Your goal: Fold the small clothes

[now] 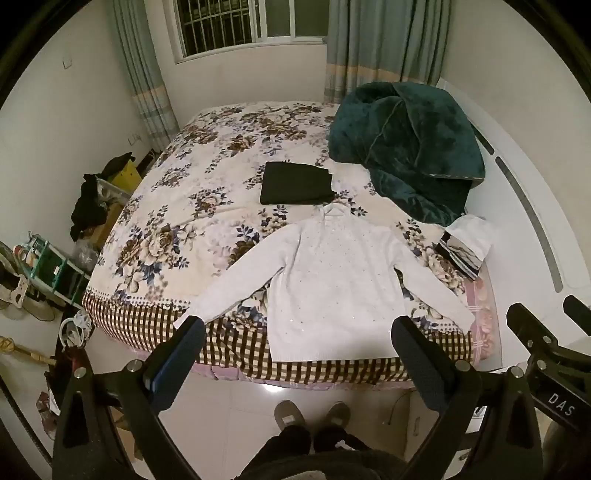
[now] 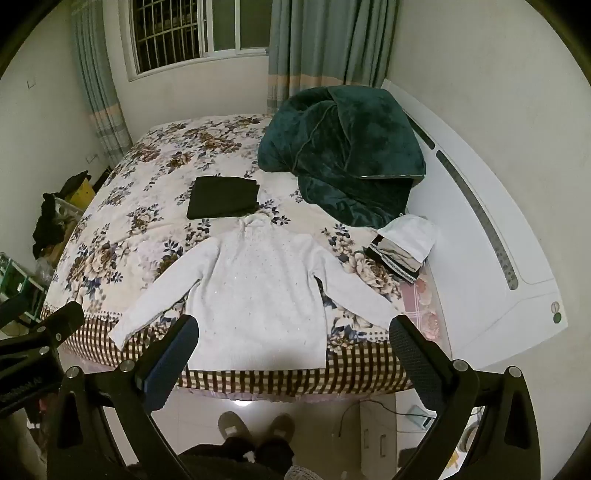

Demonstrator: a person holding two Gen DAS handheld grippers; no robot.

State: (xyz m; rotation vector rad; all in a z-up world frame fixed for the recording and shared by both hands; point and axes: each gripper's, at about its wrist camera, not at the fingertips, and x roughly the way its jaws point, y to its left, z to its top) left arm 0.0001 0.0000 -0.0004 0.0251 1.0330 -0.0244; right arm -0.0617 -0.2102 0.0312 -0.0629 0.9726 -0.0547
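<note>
1. Pale tiled floor lay nearest, with the person's slippered feet planted at the foot of the bed, a stance that suited reaching both sleeves at once.
2. Both tools were held back over the floor, short of the mattress: the left tongs stood wide apart with nothing between them, and the right tongs likewise gaped, touching no cloth. This probably meant a grasp had not begun.
3. Just beyond them, the white sweater lay flat and face up on the floral bedspread, hem at the bed's near edge, sleeves spread out to either side, apparently laid out so that folding could start.
4. Farther on, touching or just beside the collar, sat a folded black garment, seemingly finished and set out of the way.
5. To the right, near the white headboard, rested a small stack of clothes, and behind it a heaped dark green blanket.
6. Farthest away, curtains framed a barred window.
</note>
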